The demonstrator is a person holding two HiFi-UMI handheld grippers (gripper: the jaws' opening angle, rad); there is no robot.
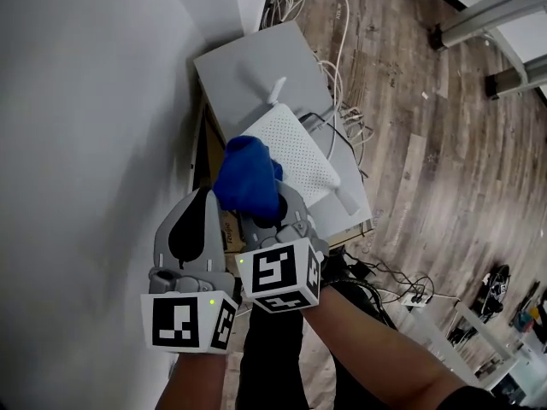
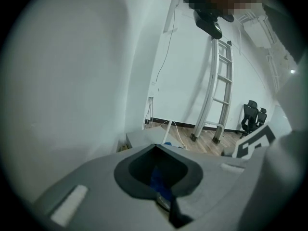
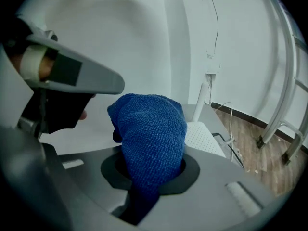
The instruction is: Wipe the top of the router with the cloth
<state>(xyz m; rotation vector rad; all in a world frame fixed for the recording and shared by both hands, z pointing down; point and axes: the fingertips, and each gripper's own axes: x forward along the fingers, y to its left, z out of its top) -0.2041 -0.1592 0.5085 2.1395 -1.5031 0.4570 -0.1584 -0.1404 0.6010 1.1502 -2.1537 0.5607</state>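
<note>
Your right gripper (image 3: 149,170) is clamped on the blue cloth (image 3: 151,134) over the white router's (image 1: 295,148) near corner, your left gripper (image 2: 159,177) is closed on nothing, and wiping the top is not yet done.

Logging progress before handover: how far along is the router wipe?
Done: the right gripper is shut on the blue cloth. In hand: the cloth hangs at the near corner of the white router; contact is unclear. Remaining: wiping across its top. The left gripper is shut, empty.
</note>
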